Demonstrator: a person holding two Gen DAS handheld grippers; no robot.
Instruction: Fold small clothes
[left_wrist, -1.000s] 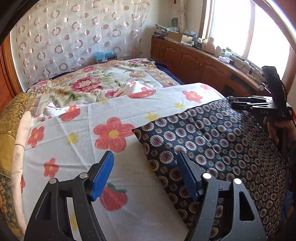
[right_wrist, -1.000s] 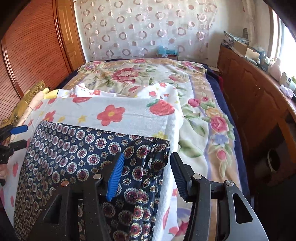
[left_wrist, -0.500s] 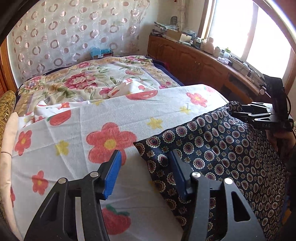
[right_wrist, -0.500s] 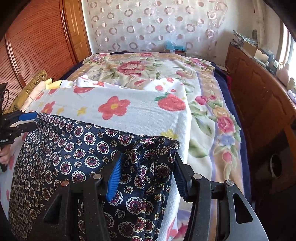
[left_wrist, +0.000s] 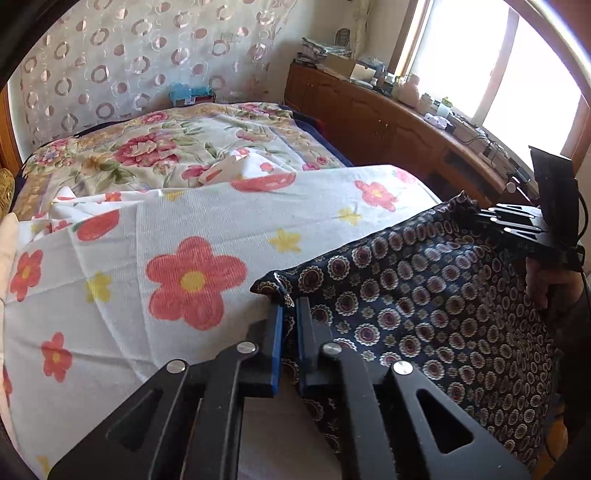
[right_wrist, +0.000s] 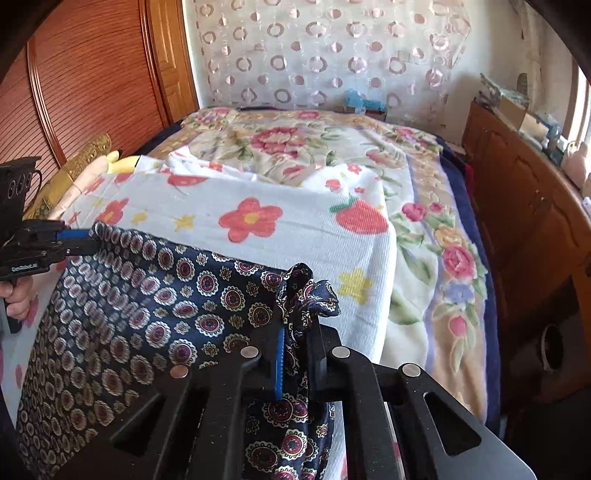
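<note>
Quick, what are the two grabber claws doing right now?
Left gripper: closed, pinching a corner of the navy-blue patterned cloth garment.
Right gripper: closing, with the garment's other bunched corner between its jaws.

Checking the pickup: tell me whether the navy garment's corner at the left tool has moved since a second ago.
Yes. The navy garment corner now stands raised off the white flowered cloth, pinched in the left tool; earlier it lay flat there.
</note>
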